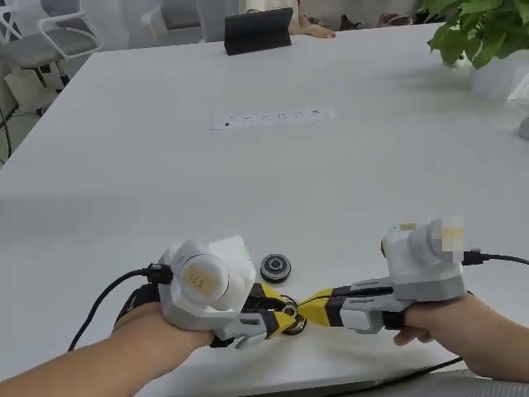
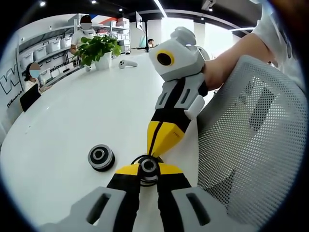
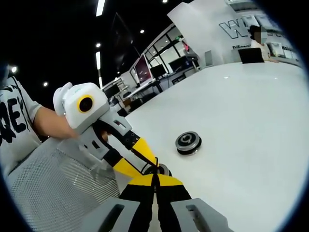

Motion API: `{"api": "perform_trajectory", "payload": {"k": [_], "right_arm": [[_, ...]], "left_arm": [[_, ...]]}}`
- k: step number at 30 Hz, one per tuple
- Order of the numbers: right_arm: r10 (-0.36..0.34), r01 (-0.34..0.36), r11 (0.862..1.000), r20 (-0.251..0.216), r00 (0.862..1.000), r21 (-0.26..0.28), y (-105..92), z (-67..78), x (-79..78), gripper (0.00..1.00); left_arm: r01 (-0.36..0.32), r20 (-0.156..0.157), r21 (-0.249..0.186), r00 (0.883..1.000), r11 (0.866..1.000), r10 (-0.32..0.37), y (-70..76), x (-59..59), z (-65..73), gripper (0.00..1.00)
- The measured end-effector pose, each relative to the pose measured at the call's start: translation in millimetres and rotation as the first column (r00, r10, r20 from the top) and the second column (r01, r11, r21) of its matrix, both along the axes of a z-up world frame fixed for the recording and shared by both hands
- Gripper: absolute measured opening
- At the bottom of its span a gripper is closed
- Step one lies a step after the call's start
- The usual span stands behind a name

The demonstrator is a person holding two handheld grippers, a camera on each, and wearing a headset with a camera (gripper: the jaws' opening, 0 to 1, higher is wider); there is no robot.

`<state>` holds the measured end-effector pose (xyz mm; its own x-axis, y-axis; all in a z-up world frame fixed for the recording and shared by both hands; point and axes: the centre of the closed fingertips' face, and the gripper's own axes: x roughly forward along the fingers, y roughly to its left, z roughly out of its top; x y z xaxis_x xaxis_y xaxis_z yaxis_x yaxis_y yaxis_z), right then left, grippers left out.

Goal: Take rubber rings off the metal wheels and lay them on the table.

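Observation:
A small metal wheel with a black rubber ring (image 2: 148, 166) sits between the yellow fingertips of my left gripper (image 2: 148, 170), which is shut on it just above the table's near edge. My right gripper (image 3: 155, 177) comes in from the opposite side, and its shut tips pinch the rim of that same wheel (image 3: 162, 169), where the ring sits. In the head view the two grippers meet tip to tip at the held wheel (image 1: 291, 319). A second wheel (image 1: 275, 266) with its ring still on lies flat on the table just beyond them, also the free wheel (image 2: 101, 157) (image 3: 188, 142).
A white table (image 1: 165, 165) stretches away with a power strip (image 1: 273, 117) at mid-table, a dark tablet (image 1: 258, 31) at the far edge and a potted plant (image 1: 483, 33) at the far right. A grey mesh chair (image 2: 251, 145) is close under the near edge.

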<state>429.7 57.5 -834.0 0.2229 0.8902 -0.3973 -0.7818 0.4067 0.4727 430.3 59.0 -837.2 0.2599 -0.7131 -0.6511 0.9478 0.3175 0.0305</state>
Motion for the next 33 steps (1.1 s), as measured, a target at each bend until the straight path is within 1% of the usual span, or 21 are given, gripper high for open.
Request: {"api": "perform_trajectory", "payload": {"k": [3, 5, 8, 11, 13, 17, 20, 24, 28, 33], "right_arm": [[-0.002, 0.002, 1.000, 0.000, 1.000, 0.001, -0.3, 0.4, 0.4, 0.00], [-0.002, 0.002, 1.000, 0.001, 1.000, 0.000, -0.8, 0.7, 0.6, 0.00], [-0.004, 0.004, 1.000, -0.001, 1.000, 0.002, -1.5, 0.7, 0.9, 0.00], [-0.017, 0.017, 1.000, -0.005, 1.000, 0.013, -3.0, 2.3, 3.1, 0.00], [-0.024, 0.025, 0.999, -0.009, 1.000, 0.022, -3.7, 3.6, 4.2, 0.00], [-0.027, 0.028, 0.999, -0.012, 1.000, 0.030, -3.6, 5.4, 4.2, 0.00], [-0.030, 0.031, 0.999, -0.012, 0.999, 0.042, -3.6, 8.4, 4.4, 0.00], [-0.023, 0.024, 0.998, -0.016, 1.000, 0.062, -2.1, 12.4, 1.2, 0.00], [-0.023, 0.024, 0.997, -0.018, 1.000, 0.069, -2.2, 14.3, 0.6, 0.00], [-0.028, 0.030, 0.996, -0.017, 0.999, 0.088, -2.1, 21.1, 0.8, 0.00]], "left_arm": [[0.001, -0.006, 0.001, 1.000, 1.000, -0.001, -0.5, 0.3, 0.2, 0.08], [0.006, -0.014, -0.003, 1.000, 1.000, -0.006, -1.4, -0.7, 1.0, 0.11], [0.014, -0.007, 0.000, 1.000, 1.000, -0.014, -2.5, -1.6, 5.6, 0.12], [0.016, -0.009, -0.007, 1.000, 1.000, -0.016, -3.2, -1.3, 10.0, 0.14], [0.012, -0.019, -0.017, 1.000, 1.000, -0.012, -2.4, -2.0, 13.1, 0.16], [0.005, -0.025, -0.037, 1.000, 0.999, -0.006, -1.2, -3.6, 20.8, 0.18], [0.010, -0.022, -0.050, 1.000, 0.999, -0.011, -0.7, -5.4, 28.6, 0.20], [-0.004, -0.021, -0.081, 1.000, 0.997, 0.002, 1.8, -6.9, 40.0, 0.25], [-0.015, -0.025, -0.097, 1.000, 0.995, 0.012, 5.8, -9.4, 47.1, 0.29], [-0.032, -0.024, -0.114, 0.999, 0.993, 0.029, 13.5, -12.4, 55.5, 0.33]]}}
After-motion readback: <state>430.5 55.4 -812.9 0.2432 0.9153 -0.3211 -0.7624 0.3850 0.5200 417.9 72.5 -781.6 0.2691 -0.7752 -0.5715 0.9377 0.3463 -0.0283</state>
